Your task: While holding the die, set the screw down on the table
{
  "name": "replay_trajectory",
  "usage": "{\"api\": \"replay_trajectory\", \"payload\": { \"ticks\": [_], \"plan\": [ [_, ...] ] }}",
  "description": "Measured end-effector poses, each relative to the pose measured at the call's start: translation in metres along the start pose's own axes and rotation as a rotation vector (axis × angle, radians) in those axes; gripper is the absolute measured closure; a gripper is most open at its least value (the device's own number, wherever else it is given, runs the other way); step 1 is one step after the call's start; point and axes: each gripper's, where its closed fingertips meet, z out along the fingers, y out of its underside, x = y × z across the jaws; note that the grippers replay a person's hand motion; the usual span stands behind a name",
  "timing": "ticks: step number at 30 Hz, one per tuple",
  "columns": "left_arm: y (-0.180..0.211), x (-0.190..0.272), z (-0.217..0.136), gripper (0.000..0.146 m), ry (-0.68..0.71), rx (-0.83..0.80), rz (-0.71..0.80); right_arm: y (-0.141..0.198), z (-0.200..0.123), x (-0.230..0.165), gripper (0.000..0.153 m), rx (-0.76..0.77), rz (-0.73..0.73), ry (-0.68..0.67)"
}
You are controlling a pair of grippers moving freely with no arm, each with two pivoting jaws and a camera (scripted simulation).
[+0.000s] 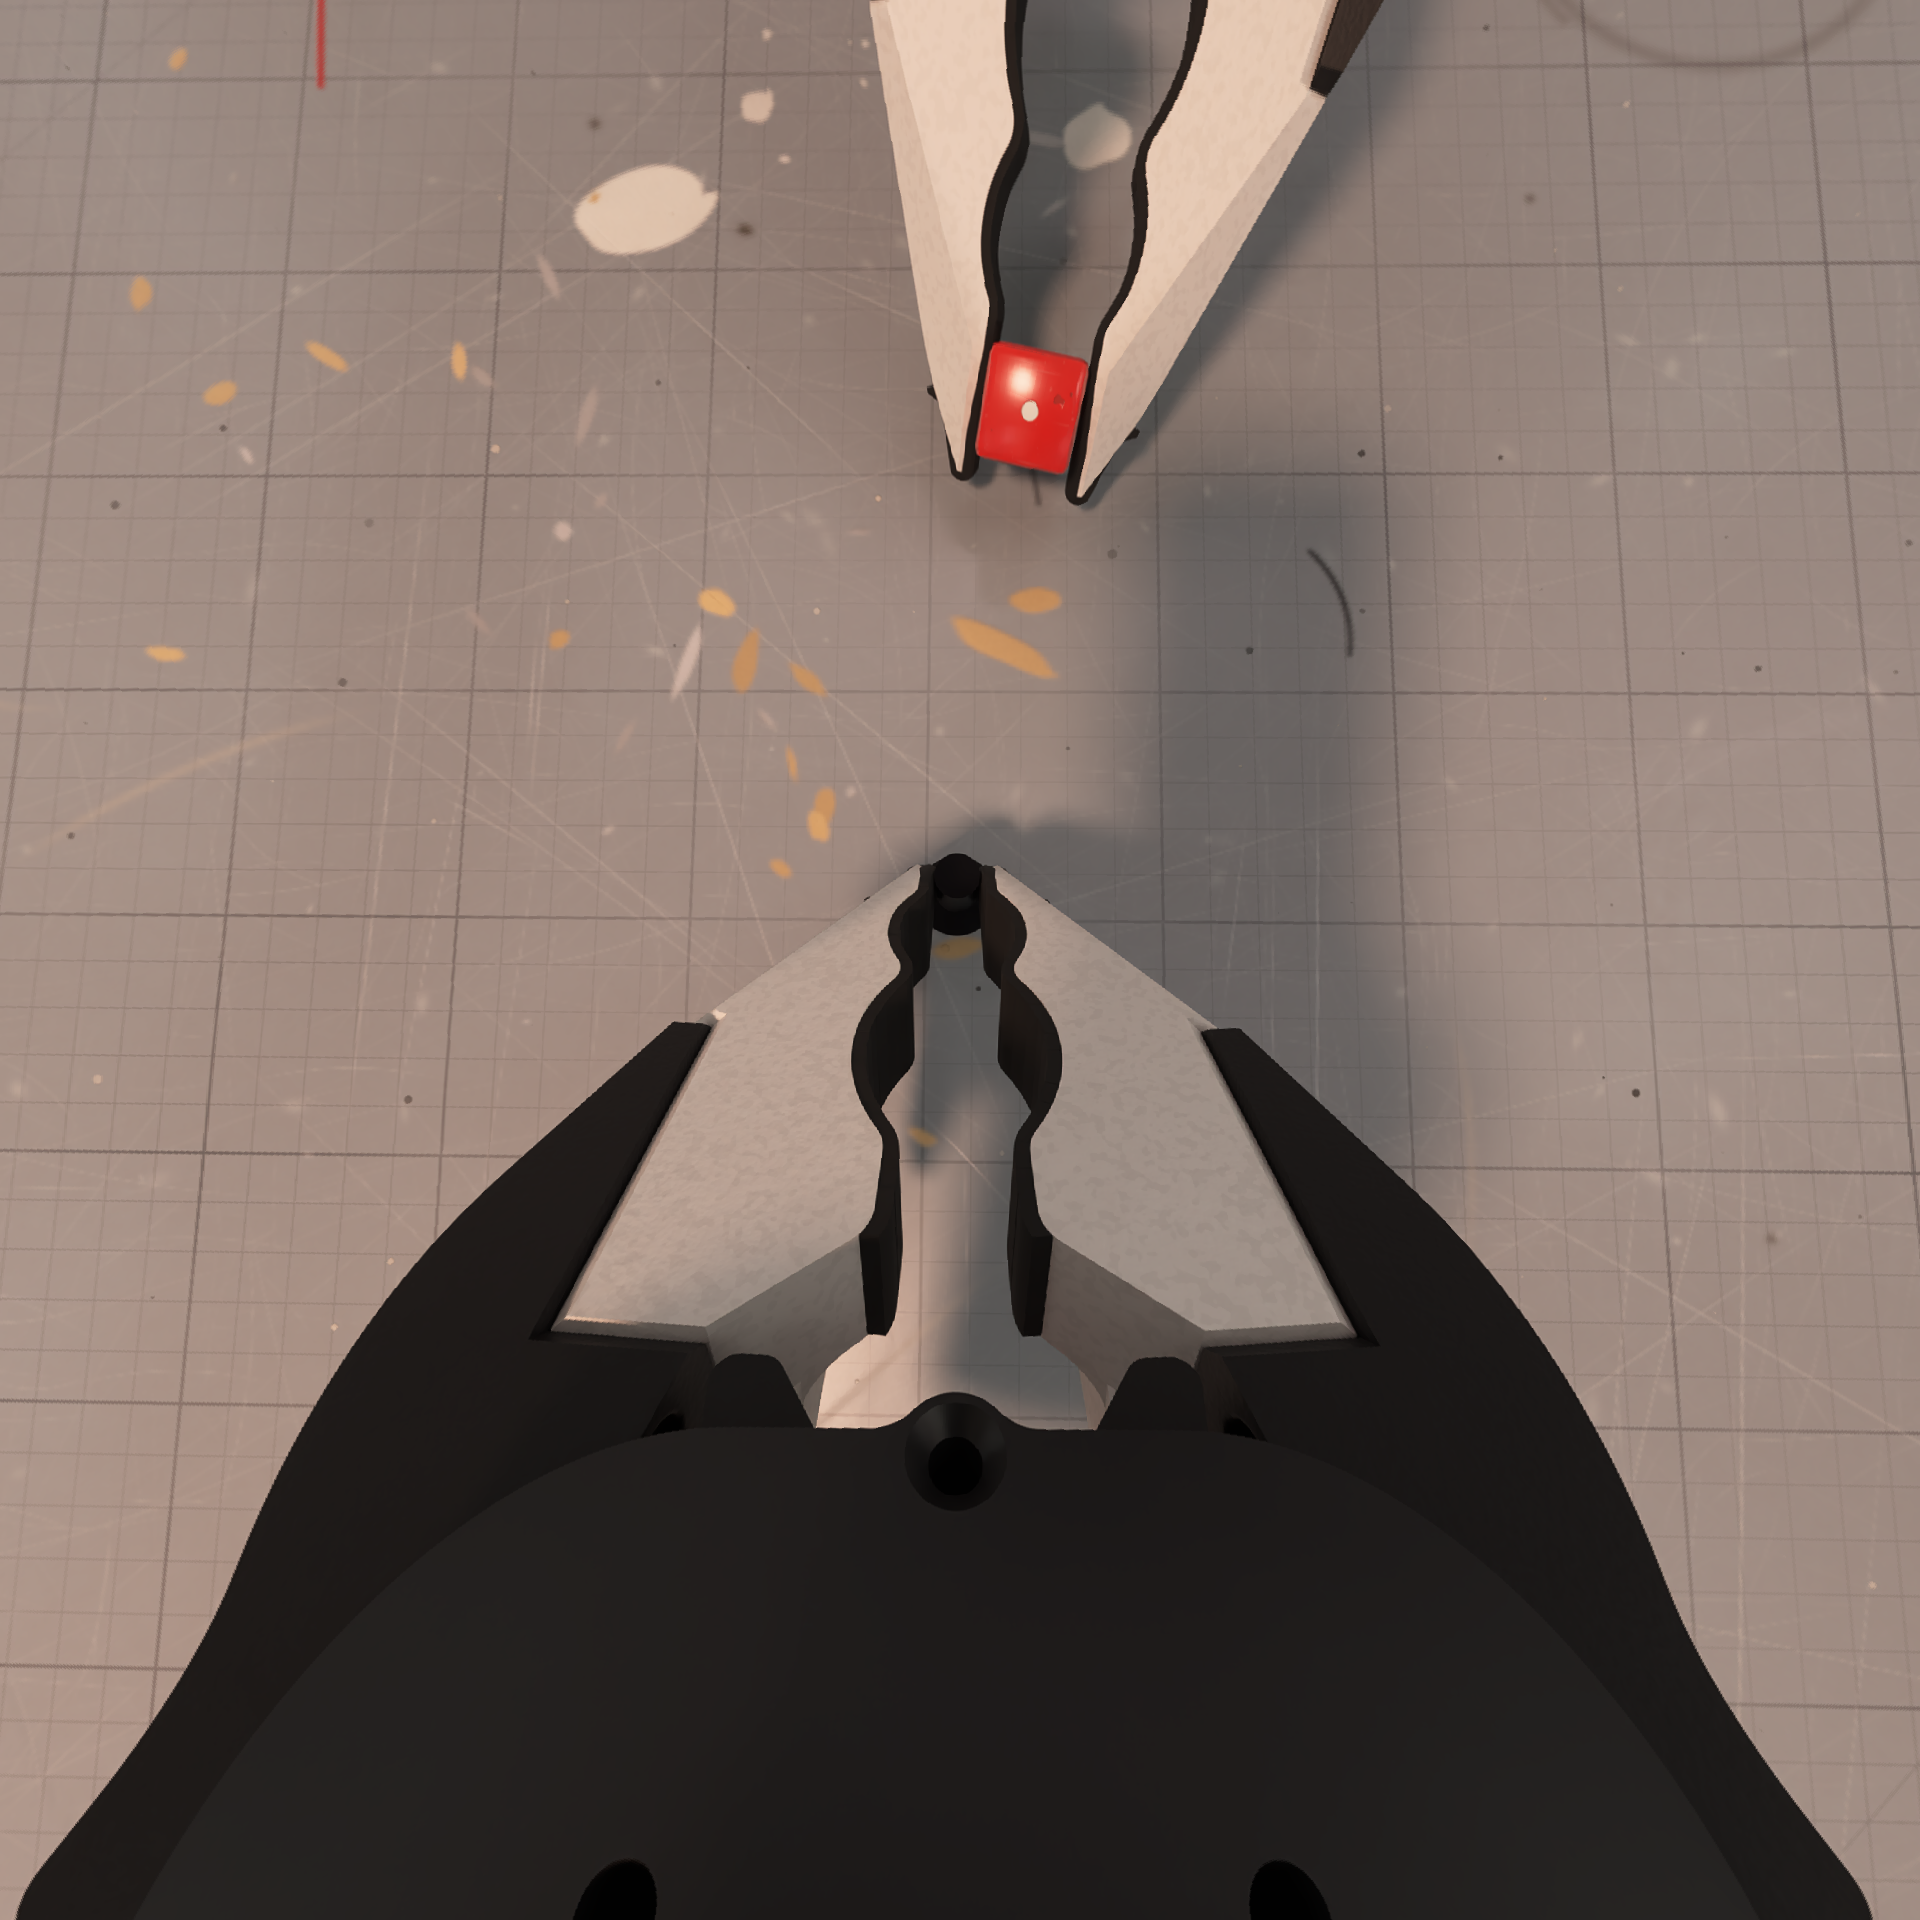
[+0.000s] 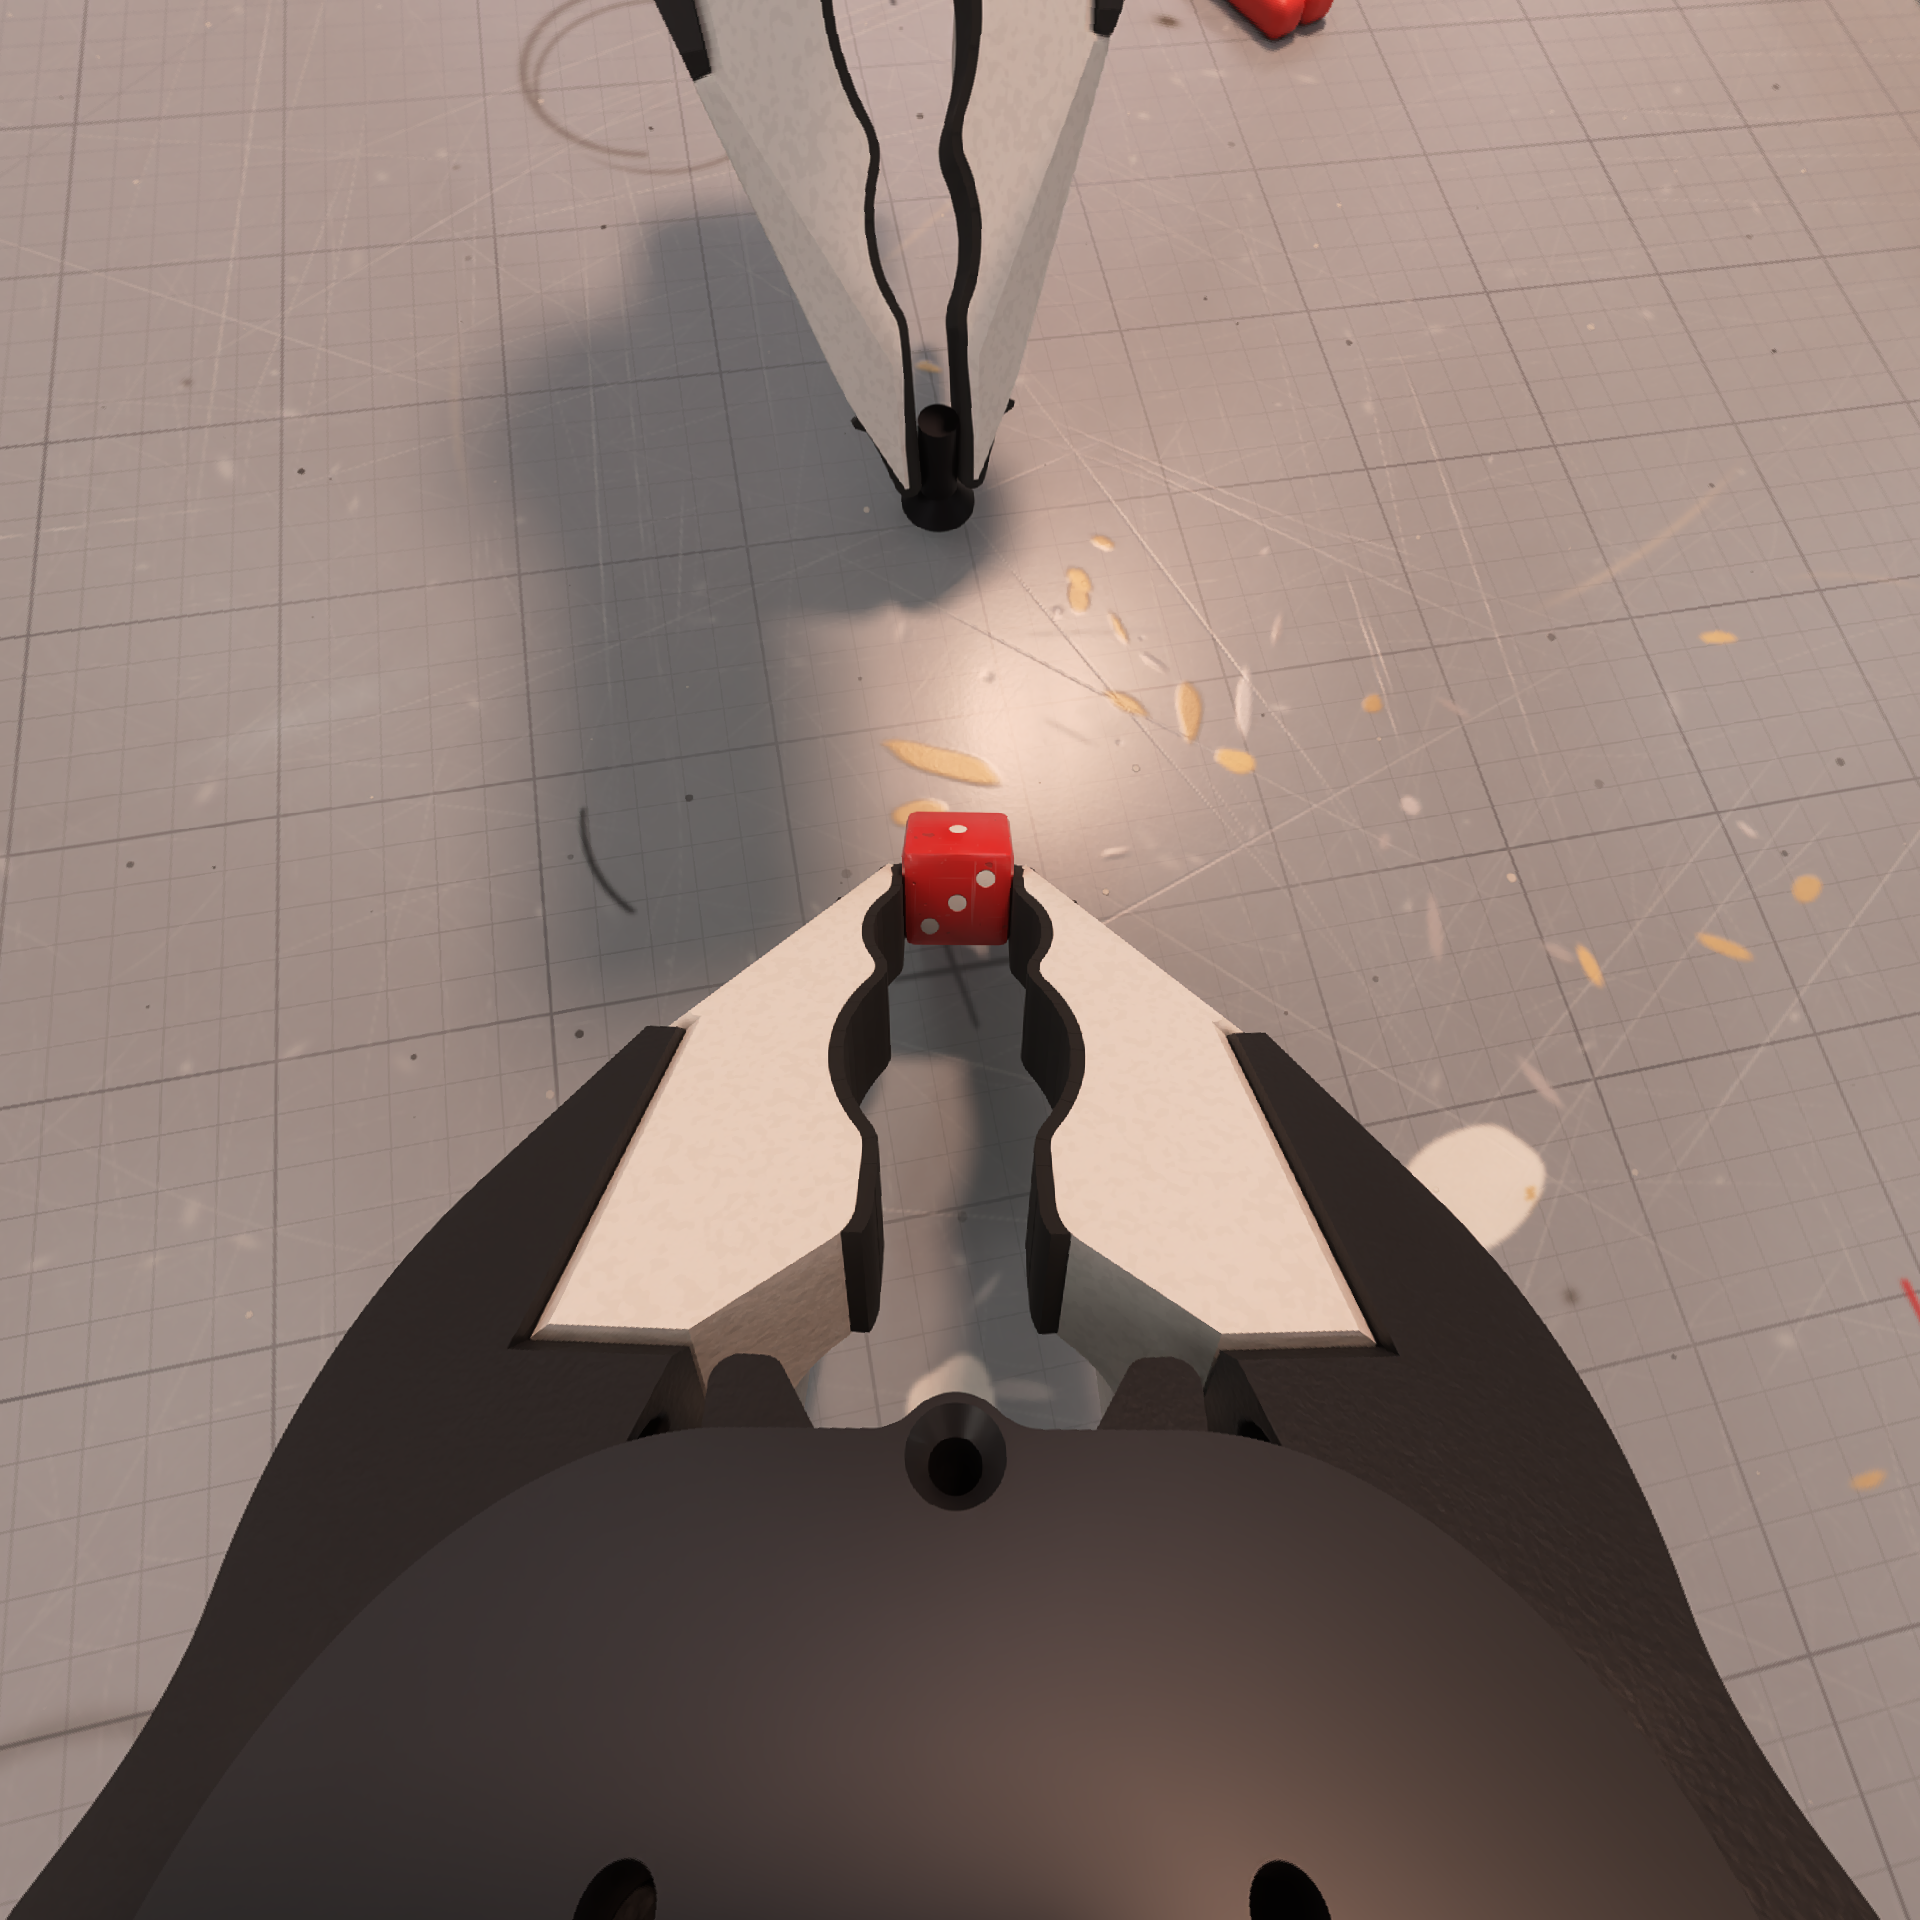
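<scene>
Between the tips of the left claw (image 1: 956, 883), at 12 o'clock in the left wrist view, a black screw (image 1: 955, 889) is clamped, its cylindrical end poking just past the white fingertips (image 1: 821, 997). Right wrist view shows this same claw (image 2: 940, 478) at 12 o'clock, pointing steeply down, with the screw (image 2: 938, 468) upright, flat head lowermost and at or very near the desk (image 2: 312, 623) (actual contact cannot be confirmed; a dark shadow sits directly under the head). Right claw (image 2: 956, 883) is closed on a red die (image 2: 956, 878) with white pips, gripped on two opposite sides at the very tips; three pips show on the face toward the camera, one pip visible on the top face. In the left wrist view the right claw (image 1: 1023, 483) enters from 12 o'clock, the die (image 1: 1031, 409) held between its fingers, a single pip and a bright highlight showing. Die appears raised off the surface. Desk (image 1: 312, 935) is a grey gridded cutting mat with scratches, orange flecks and pale paint blotches. A red object (image 2: 1273, 12) is cut off at the 1 o'clock edge of the right wrist view, type not determinable. The two claws face each other, tips apart.
</scene>
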Motion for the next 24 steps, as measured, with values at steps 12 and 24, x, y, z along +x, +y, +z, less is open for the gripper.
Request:
{"api": "replay_trajectory", "payload": {
  "ticks": [12,24],
  "plan": [
    [0.009,0.007,0.003,0.129,-0.002,-0.03,-0.023,0.002,-0.002,0.001,0.134,0.006,0.008,0.001],
    [-0.013,0.003,-0.033,0.104,-0.117,0.173,-0.095,0.001,-0.002,0.002,0.134,0.014,0.01,0.005]
  ]
}}
